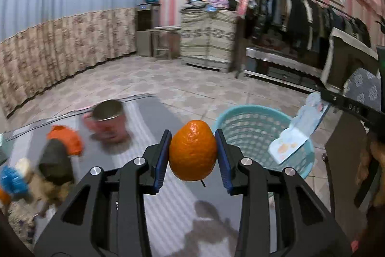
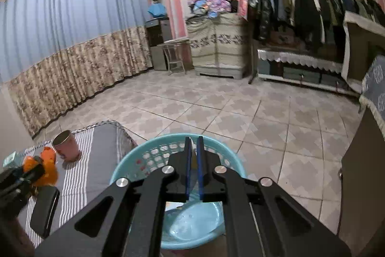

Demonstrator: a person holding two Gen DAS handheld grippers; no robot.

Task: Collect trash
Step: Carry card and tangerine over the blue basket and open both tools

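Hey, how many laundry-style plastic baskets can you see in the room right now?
1. The light blue basket stands on the tiled floor beside the striped table, right under the right tool. Others may be hidden outside these views.

Basket [image 2: 134, 165] stands on the floor [image 2: 216, 112], just right of the table [image 2: 101, 143]. Cup [image 2: 66, 146] stands on the table's far end.

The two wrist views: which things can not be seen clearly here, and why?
- Items beside the pink cup, left wrist view: motion blur smears them; unidentifiable.
- Basket contents, right wrist view: the shut right gripper covers most of the inside.
- Paper in that gripper, left wrist view: print too blurred.
- Orange underside: hidden between the left gripper pads.
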